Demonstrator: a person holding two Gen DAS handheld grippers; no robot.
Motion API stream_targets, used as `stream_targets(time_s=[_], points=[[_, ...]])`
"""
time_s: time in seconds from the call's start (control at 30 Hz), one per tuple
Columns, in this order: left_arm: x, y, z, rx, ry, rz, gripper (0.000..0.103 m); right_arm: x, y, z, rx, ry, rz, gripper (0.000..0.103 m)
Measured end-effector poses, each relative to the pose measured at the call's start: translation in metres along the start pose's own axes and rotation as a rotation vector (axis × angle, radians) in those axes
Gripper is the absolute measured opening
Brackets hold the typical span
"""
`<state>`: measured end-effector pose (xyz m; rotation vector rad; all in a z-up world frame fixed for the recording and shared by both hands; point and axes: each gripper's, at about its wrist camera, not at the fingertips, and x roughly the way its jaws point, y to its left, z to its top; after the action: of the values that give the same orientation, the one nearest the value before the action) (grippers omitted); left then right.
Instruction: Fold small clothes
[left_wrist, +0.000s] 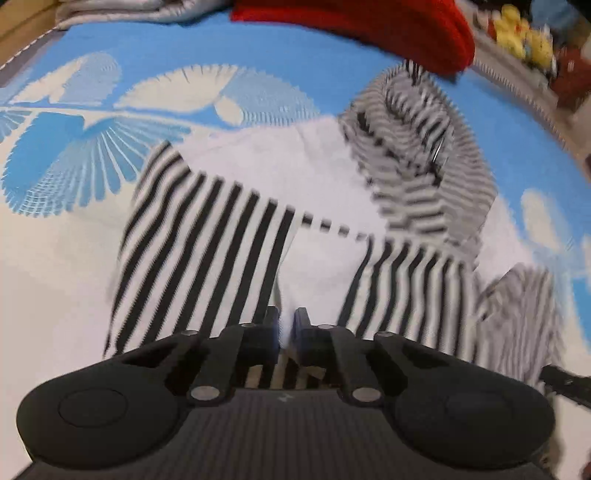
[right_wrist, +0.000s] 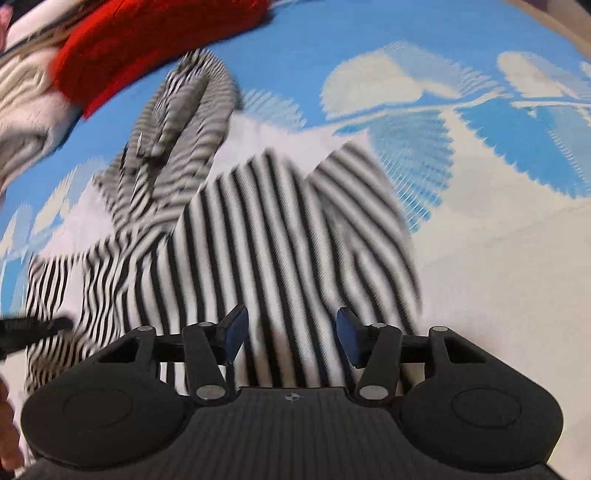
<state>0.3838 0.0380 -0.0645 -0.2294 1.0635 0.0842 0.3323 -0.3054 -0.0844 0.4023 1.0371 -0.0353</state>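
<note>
A small black-and-white striped garment with white panels (left_wrist: 221, 236) lies partly folded on a blue and cream patterned sheet (left_wrist: 66, 258). My left gripper (left_wrist: 286, 326) is shut on a white fold of the garment at its near edge. In the right wrist view the same striped garment (right_wrist: 266, 229) spreads in front of my right gripper (right_wrist: 291, 332), which is open just above its near edge and holds nothing. The views are blurred by motion.
A red cloth (left_wrist: 369, 26) lies at the far edge of the sheet and shows in the right wrist view (right_wrist: 140, 40) too. Grey folded fabric (left_wrist: 122, 11) sits at the back left. Yellow toys (left_wrist: 521, 33) stand beyond the sheet's right edge.
</note>
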Motion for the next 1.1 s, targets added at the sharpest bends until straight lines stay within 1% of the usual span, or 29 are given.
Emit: stream_targets(time_s=[0.07,0.1,0.13,0.17,0.2,0.23,0.27,0.3,0.33,0.37,0.4,0.47,0.5,0.57,0.63,0.73,0.77,0.8,0.87,0.93,1.0,1.1], points=[[-0.027,0.005,0.004,-0.054,-0.042,-0.04,0.008,-0.004,-0.004,0.003,0.032,-0.035,-0.022,0.055],[-0.042,0.008,0.004,-0.072,-0.072,-0.045,0.008,-0.005,-0.005,0.003,0.045,-0.048,-0.029,0.055],[-0.056,0.01,0.003,-0.083,-0.101,-0.027,0.008,-0.006,-0.006,0.003,0.056,-0.059,-0.034,0.055],[-0.066,0.013,0.001,-0.091,-0.121,0.013,0.008,-0.006,-0.006,0.003,0.063,-0.065,-0.038,0.055],[-0.073,0.017,-0.003,-0.101,-0.125,0.057,0.008,-0.006,-0.006,0.002,0.071,-0.069,-0.044,0.055],[-0.074,0.019,-0.006,-0.112,-0.106,0.074,0.009,-0.005,-0.007,0.0,0.076,-0.067,-0.046,0.055],[-0.069,0.02,-0.011,-0.118,-0.05,0.068,0.011,-0.003,-0.007,-0.001,0.081,-0.061,-0.046,0.055],[-0.058,0.018,-0.015,-0.112,0.026,0.037,0.019,-0.001,-0.008,-0.003,0.089,-0.049,-0.043,0.055],[-0.049,0.019,-0.019,-0.134,0.079,0.006,0.025,0.002,-0.01,-0.004,0.099,-0.035,-0.04,0.055],[-0.047,0.021,-0.022,-0.167,0.088,0.007,0.026,0.005,-0.011,-0.006,0.108,-0.019,-0.04,0.055],[-0.047,0.021,-0.022,-0.183,0.069,0.026,0.026,0.008,-0.011,-0.008,0.112,-0.003,-0.046,0.055],[-0.052,0.015,-0.019,-0.137,0.009,0.052,0.026,0.014,-0.013,-0.012,0.119,0.022,-0.074,0.055],[-0.053,0.011,-0.017,-0.112,-0.01,0.05,0.027,0.015,-0.013,-0.013,0.122,0.027,-0.085,0.055],[-0.047,0.007,-0.015,-0.081,-0.014,0.045,0.028,0.016,-0.013,-0.014,0.118,0.025,-0.1,0.055],[-0.03,0.012,-0.014,-0.081,0.033,0.048,0.029,0.013,-0.011,-0.013,0.115,0.014,-0.106,0.055],[0.003,0.029,-0.023,-0.157,0.181,0.033,0.028,0.008,-0.009,-0.011,0.123,0.007,-0.062,0.055],[0.007,0.033,-0.026,-0.175,0.186,0.029,0.029,0.008,-0.007,-0.011,0.121,0.011,-0.05,0.055],[0.006,0.032,-0.025,-0.163,0.178,0.035,0.029,0.009,-0.005,-0.011,0.115,0.017,-0.047,0.055],[-0.003,0.026,-0.021,-0.149,0.159,0.037,0.034,0.011,-0.004,-0.011,0.114,0.026,-0.046,0.055],[-0.016,0.018,-0.018,-0.133,0.111,0.027,0.045,0.008,-0.002,-0.011,0.112,0.018,-0.05,0.055],[-0.023,0.008,-0.015,-0.116,0.073,0.044,0.047,0.002,0.004,-0.009,0.063,-0.023,-0.061,0.055],[-0.031,-0.008,-0.014,-0.122,0.048,0.029,0.051,-0.007,0.016,-0.011,-0.036,-0.064,-0.041,0.056]])
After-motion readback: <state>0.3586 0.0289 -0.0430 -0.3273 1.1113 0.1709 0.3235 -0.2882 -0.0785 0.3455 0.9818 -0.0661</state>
